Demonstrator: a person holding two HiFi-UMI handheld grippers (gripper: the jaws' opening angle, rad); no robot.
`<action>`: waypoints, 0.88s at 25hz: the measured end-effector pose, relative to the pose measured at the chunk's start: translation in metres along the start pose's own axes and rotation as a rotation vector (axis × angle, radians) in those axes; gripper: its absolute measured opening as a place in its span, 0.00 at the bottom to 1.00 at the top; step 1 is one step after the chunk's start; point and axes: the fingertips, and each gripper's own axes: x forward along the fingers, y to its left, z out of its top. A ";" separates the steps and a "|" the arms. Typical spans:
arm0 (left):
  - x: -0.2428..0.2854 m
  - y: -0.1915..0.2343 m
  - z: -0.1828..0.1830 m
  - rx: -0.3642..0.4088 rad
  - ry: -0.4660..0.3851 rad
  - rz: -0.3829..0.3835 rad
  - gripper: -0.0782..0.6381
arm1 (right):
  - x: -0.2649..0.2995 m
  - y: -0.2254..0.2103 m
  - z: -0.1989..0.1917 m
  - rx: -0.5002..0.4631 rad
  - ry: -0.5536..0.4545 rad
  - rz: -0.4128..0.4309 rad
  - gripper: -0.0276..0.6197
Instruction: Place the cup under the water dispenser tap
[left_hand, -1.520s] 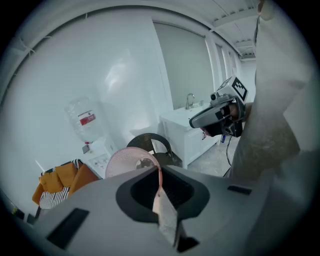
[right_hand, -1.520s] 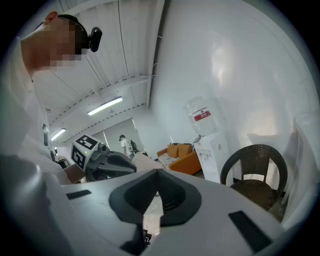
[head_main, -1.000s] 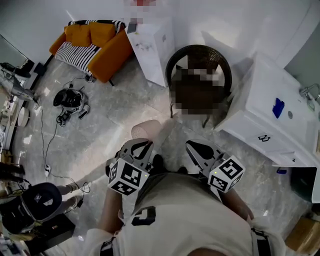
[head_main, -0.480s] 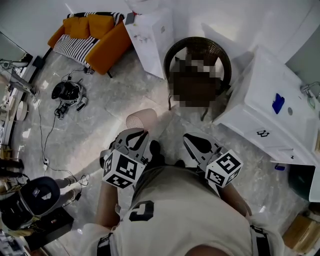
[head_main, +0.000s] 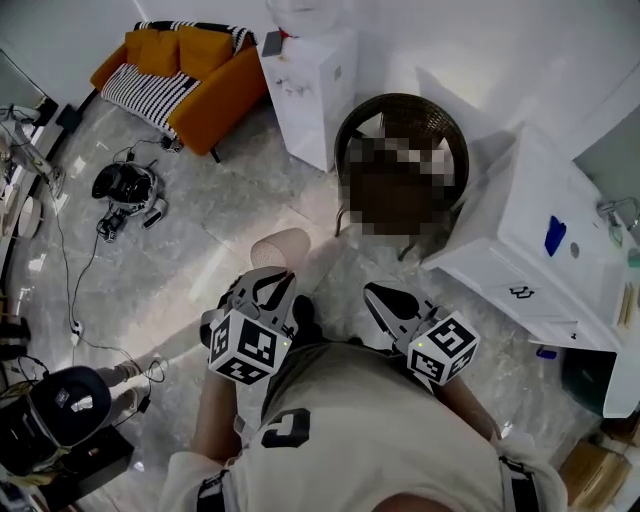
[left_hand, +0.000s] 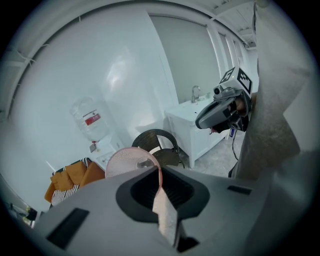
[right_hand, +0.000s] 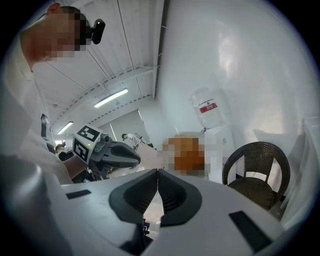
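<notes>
A pale pink paper cup (head_main: 280, 247) is held out in front of the person, above the grey floor. My left gripper (head_main: 276, 280) is shut on its rim, and in the left gripper view the cup wall (left_hand: 131, 160) is pinched between the jaws, mouth facing the camera. My right gripper (head_main: 380, 295) hangs beside it, shut and holding nothing (right_hand: 157, 172). The white water dispenser (head_main: 305, 90), with a bottle (left_hand: 90, 119) on top, stands against the far wall ahead. Its tap is too small to make out.
A dark wicker chair (head_main: 400, 115) stands right of the dispenser, partly under a blurred patch. An orange sofa (head_main: 195, 75) is at the far left and a white sink counter (head_main: 535, 250) on the right. Cables and gear (head_main: 125, 190) lie on the floor at left.
Both grippers and the cup have moved with the person a little toward the dispenser. The left grip on the cup is unchanged and the right jaws stay shut.
</notes>
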 end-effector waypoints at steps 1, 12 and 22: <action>0.000 0.011 -0.004 -0.001 0.001 0.004 0.20 | 0.011 0.000 0.003 -0.001 0.008 0.000 0.09; -0.007 0.129 -0.056 -0.023 -0.006 0.045 0.20 | 0.126 0.008 0.035 -0.030 0.095 0.005 0.09; -0.014 0.202 -0.098 -0.012 -0.002 0.071 0.20 | 0.220 0.025 0.055 -0.082 0.182 0.056 0.09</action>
